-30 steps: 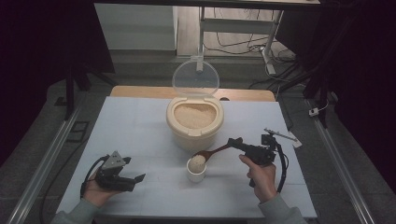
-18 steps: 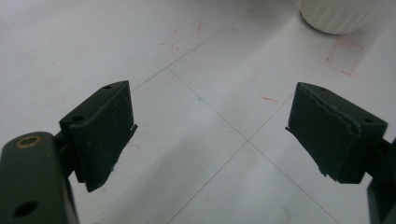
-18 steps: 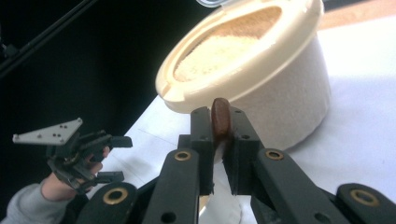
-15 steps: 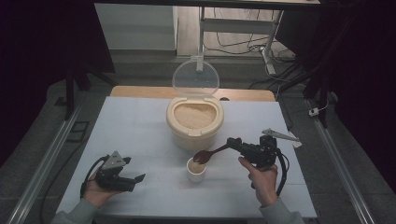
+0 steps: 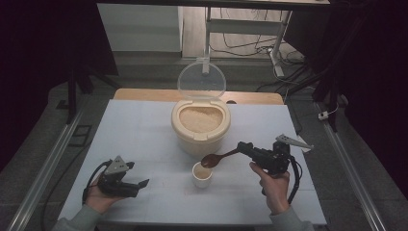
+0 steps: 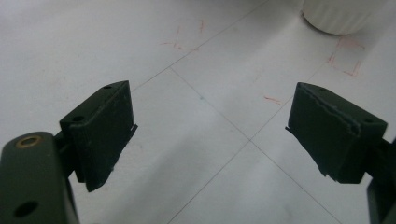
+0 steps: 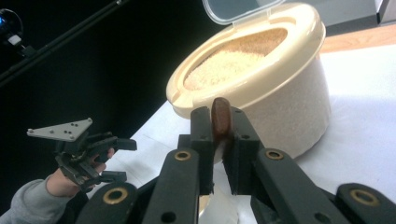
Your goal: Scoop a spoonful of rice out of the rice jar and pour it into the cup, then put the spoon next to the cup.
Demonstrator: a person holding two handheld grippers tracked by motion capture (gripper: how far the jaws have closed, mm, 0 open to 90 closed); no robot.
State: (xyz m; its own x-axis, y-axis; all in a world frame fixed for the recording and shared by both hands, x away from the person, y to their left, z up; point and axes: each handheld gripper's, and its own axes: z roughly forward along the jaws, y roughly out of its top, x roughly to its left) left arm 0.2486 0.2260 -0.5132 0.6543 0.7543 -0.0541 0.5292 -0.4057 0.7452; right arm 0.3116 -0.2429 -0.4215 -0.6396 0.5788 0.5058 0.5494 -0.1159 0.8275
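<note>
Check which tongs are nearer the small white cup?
Right. The right tongs hold a brown spoon whose bowl hangs just over the cup; the left tongs rest open on the table, well off to the cup's left.

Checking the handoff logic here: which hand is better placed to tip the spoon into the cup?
Right. The right gripper is shut on the spoon, whose bowl hangs over the cup. The left gripper rests open, apart from both.

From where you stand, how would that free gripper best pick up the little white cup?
Probably by the cup's outer wall, jaws either side. It stands upright on the table with its mouth open. The open left gripper could come in level from the cup's left, since the spoon held by the right gripper hangs above its rim.
</note>
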